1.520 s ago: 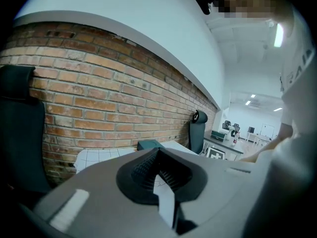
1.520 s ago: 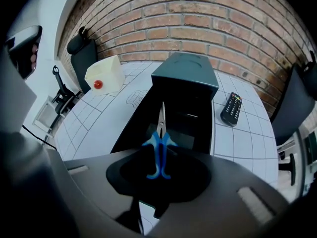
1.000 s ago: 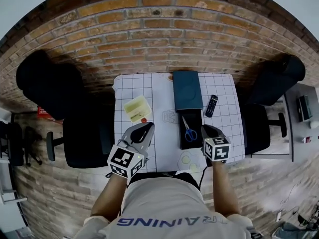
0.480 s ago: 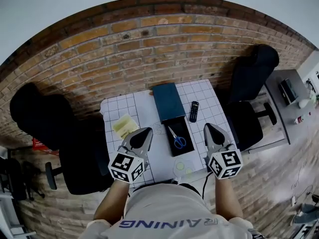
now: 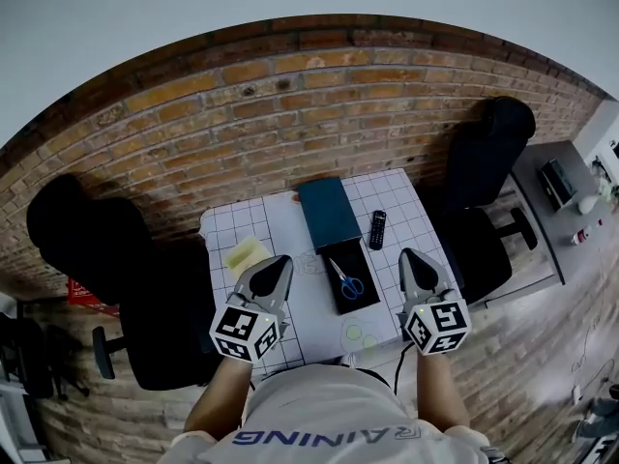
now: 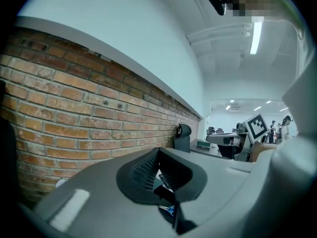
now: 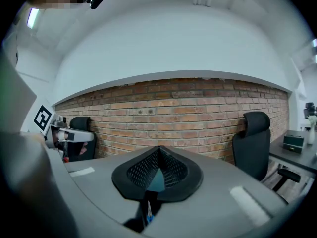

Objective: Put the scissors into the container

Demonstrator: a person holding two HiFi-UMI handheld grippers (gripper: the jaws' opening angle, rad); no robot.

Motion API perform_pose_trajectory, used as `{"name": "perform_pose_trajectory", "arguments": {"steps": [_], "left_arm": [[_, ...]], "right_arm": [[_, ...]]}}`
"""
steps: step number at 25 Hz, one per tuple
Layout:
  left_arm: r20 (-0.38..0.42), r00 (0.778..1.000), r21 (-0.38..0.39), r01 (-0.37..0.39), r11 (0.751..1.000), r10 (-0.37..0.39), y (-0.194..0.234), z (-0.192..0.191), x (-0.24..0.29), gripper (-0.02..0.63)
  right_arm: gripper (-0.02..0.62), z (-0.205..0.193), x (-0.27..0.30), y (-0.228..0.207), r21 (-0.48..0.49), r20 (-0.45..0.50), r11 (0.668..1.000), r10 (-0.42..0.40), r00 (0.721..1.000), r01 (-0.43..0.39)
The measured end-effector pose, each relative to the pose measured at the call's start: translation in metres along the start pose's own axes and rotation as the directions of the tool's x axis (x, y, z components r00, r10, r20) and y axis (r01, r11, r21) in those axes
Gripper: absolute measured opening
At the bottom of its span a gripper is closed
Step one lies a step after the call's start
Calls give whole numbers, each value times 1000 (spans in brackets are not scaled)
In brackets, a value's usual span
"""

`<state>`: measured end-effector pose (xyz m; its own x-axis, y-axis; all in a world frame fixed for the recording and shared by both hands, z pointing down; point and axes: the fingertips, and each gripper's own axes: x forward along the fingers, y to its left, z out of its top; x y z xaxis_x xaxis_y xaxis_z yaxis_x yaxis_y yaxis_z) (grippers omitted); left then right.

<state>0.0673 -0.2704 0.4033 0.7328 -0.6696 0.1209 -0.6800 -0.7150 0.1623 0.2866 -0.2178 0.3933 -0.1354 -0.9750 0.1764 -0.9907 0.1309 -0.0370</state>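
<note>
Torso (image 5: pixel 329 409) of the person and both grippers cover the near edge of the table (image 5: pixel 224 235) at frame bottom centre, so its front corners can't be seen. Both gripper views are mostly filled by grey gripper body. Only a thin slit behind the pads shows any table, with a blue sliver of scissors handle in it. Yellow flat item (image 5: pixel 246 254) at table left is too small to identify, same for the pale round marks (image 5: pixel 360 334) by the front edge. Dark chairs (image 5: pixel 169 298) either side of the table lose all detail. Table's far edge runs along the foot of the brick wall (image 5: pixel 290 104). Open grid surface shows left of the container and between it and each gripper. Remote (image 5: pixel 377 228) lies apart, right of the blue-grey box (image 5: pixel 327 211). Scissors (image 5: pixel 346 280) lie inside the dark container (image 5: pixel 340 304) at table centre, blue handles toward the person. The blue-grey box touches the container's far end. Left gripper (image 5: pixel 280 262) is closed, pads together, nothing held, over the table's left part. Right gripper (image 5: pixel 408 255) is closed and empty too, by the table's right edge, near the container but not touching it.
</note>
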Motion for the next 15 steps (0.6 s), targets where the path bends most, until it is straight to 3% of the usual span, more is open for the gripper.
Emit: {"name": "perform_pose_trajectory", "arguments": {"steps": [15], "left_arm": [[1,1000,-5,-10,1000,10,4,2,-5,2]], "right_arm": [[15,-1,3,8,-1,-3,1000,18,1000,-18]]}}
